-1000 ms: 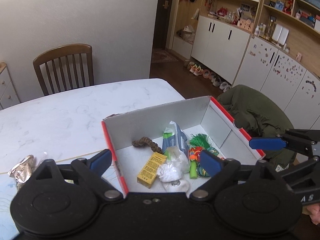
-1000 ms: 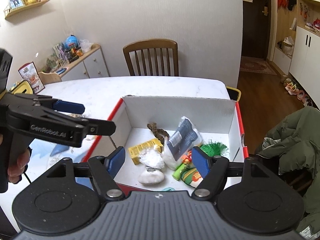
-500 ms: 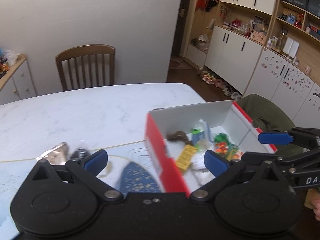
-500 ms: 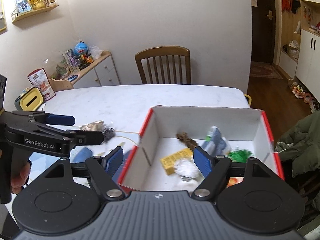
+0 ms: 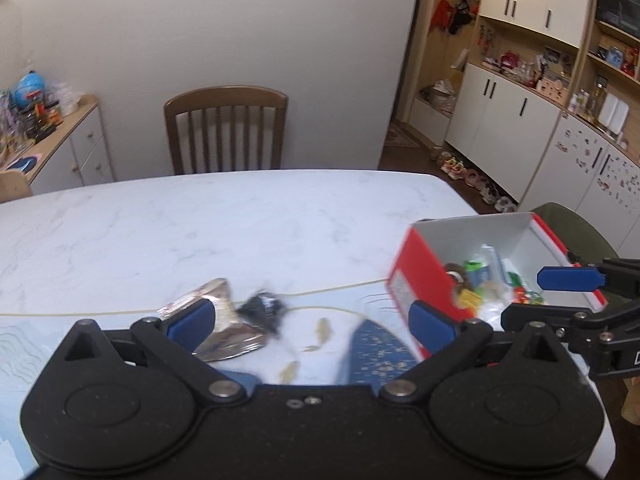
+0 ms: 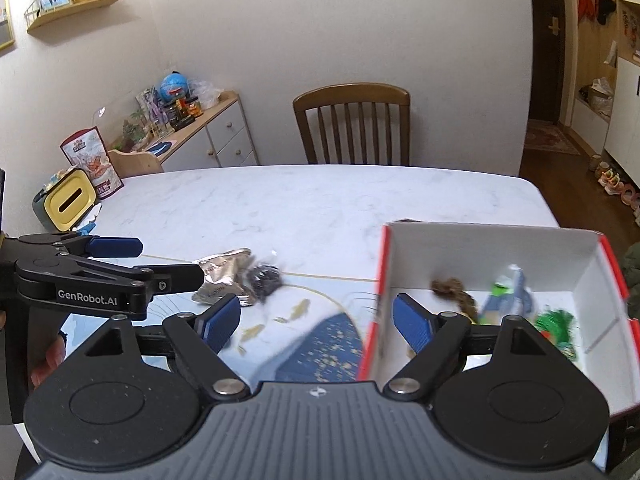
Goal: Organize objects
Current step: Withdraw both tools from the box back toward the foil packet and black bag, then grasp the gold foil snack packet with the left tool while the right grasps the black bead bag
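The two things I have yet to put away lie together on the table: a crumpled silver foil packet and, touching its right edge, a small dark bundle too blurred for me to name. Both rest near the front edge of the patterned placemat, well to the left of the box, which I judge is why I have my left tool aimed there.

My left gripper is spread wide with nothing between its blue pads. Its left pad sits in front of the foil packet in this view, so the packet reads as the nearer target. I hold it wide because the packet is broad and crinkled, and a narrow opening would only push it along the mat.

The red-and-white cardboard box stands at the right end of the table, open side up, so that anything I carry over can simply be dropped in. It already holds a brown twisted piece, a green-capped blue pouch and a green tassel toy, among other bits I cannot make out.

My right gripper is also wide and empty, hovering over the mat just beside the box's red left wall. I keep it there, I think, to stay clear of the left tool's reach.

Behind the marble table stands a wooden chair.
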